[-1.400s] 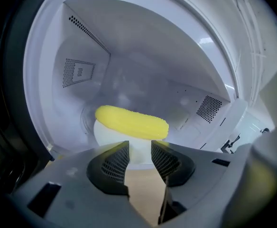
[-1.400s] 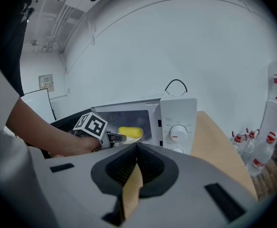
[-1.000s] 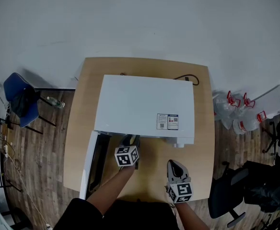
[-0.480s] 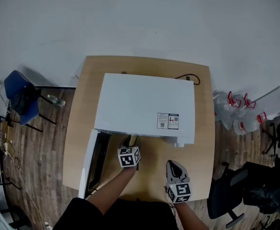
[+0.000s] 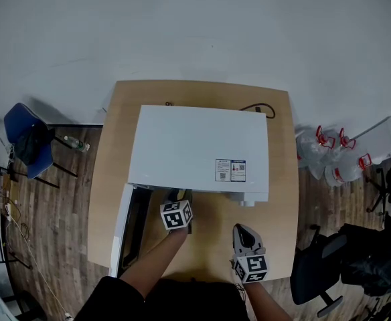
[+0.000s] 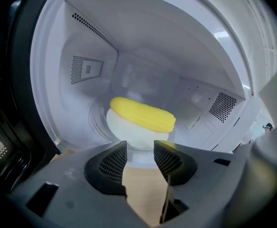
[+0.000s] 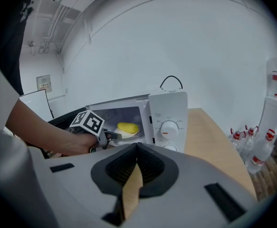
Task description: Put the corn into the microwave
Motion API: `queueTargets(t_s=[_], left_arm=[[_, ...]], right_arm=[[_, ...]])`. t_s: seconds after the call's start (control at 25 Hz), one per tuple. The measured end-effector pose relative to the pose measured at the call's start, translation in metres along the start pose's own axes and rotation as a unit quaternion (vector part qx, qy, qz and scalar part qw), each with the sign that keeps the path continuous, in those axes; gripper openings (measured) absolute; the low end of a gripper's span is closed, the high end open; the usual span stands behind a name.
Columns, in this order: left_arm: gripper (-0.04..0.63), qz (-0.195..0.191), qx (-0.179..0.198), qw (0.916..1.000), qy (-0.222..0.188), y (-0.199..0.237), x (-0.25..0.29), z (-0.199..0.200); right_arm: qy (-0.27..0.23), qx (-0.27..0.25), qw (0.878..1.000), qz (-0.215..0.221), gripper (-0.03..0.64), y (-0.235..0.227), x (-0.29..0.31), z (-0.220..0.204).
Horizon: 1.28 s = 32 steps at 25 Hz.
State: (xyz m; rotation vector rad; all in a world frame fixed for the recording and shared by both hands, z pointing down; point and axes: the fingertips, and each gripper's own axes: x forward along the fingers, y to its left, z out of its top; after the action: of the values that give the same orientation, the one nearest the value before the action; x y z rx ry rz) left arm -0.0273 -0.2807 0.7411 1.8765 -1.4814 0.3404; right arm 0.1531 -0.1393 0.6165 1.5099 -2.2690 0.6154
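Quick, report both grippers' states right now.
Left gripper: open, empty; the yellow corn cob lies beyond its jaws on the round white plate in the white microwave.
Right gripper: shut, holding nothing.

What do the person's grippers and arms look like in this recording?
Both the left gripper and right gripper have grey plastic bodies with dark, finely meshed jaw pads. Each carries a white cube printed with black square markers. The forearms are bare; a dark top shows at the shoulders.
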Motion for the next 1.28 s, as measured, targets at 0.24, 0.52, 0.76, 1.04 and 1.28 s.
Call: queueTargets(t_s=[0.24,0.52,0.76,1.04,1.28], left_arm=[[0.163,0.007,-0.004,1.0,-0.005,0.002,0.004,0.006],[0.163,0.004,0.007,1.0,0.003,0.0,0.004,0.004],[0.163,0.003,0.037,0.9993,0.0,-0.004,0.006,0.012],[0.163,0.004,0.045,0.999,-0.003,-0.003,0.016,0.018],[0.169,-0.007,0.042,0.9991,-0.009,-0.002,0.007,0.015]], right_arm=[[0.002,0.001,1.0,-0.004,0.06,-0.004,-0.001,-0.002],[-0.001,-0.001,1.0,-0.007,0.06,-0.001,-0.006,-0.001],[-0.006,0.003,1.0,-0.014,0.06,0.001,-0.013,-0.001],[-0.001,0.007,1.0,-0.019,0.06,0.001,-0.019,-0.011],[-0.008,-0.004,1.0,-0.019,0.06,0.001,-0.021,-0.003]])
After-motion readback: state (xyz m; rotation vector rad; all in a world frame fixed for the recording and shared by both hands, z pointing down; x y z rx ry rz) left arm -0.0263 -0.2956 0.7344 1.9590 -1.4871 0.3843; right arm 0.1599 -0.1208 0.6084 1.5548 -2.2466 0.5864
